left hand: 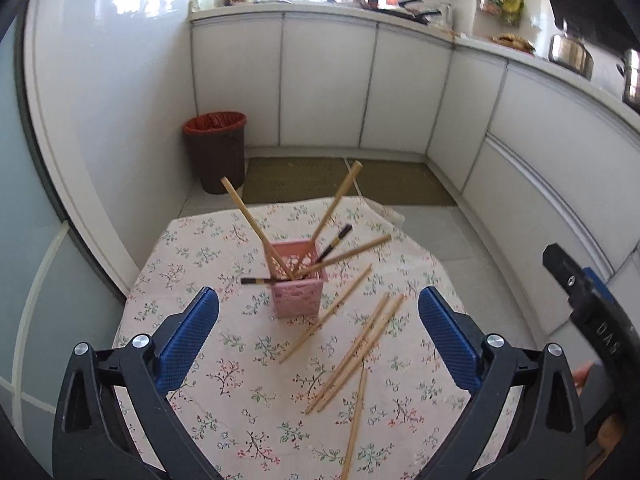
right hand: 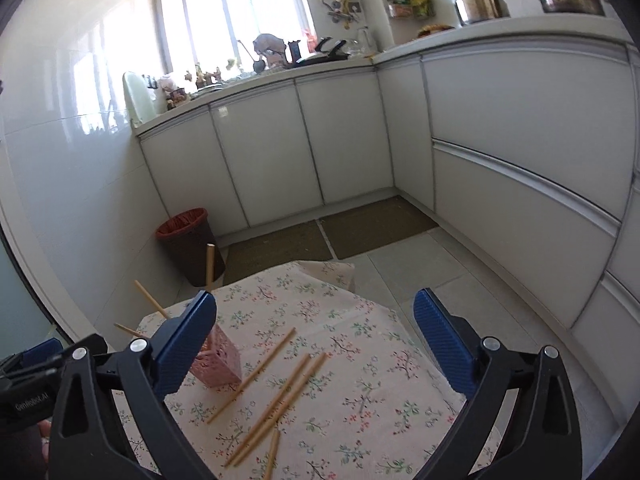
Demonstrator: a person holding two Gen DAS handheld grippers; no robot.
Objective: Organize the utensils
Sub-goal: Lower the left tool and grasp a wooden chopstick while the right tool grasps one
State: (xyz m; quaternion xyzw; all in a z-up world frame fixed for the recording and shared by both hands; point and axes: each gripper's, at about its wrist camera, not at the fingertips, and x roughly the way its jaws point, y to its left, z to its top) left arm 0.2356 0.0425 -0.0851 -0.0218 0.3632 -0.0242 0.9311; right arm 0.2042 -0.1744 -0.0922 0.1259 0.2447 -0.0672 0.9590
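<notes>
A pink lattice holder (left hand: 298, 280) stands on the floral tablecloth (left hand: 224, 380) with several chopsticks leaning out of it, one of them dark. Several loose wooden chopsticks (left hand: 356, 352) lie to its right on the cloth. My left gripper (left hand: 318, 300) hovers open just in front of the holder, nothing between its blue pads. In the right wrist view the holder (right hand: 218, 364) sits partly behind my left finger, and the loose chopsticks (right hand: 280, 396) lie between the fingers. My right gripper (right hand: 316, 304) is open and empty above them. The other gripper's black body (left hand: 588, 304) shows at the right edge.
The small table ends in floor tiles on the far and right sides. A brown bin with a red liner (left hand: 216, 148) stands by the wall. White cabinets (right hand: 348, 136) and a cluttered counter with metal pots (right hand: 480, 0) wrap the room. Brown mats (left hand: 344, 180) lie on the floor.
</notes>
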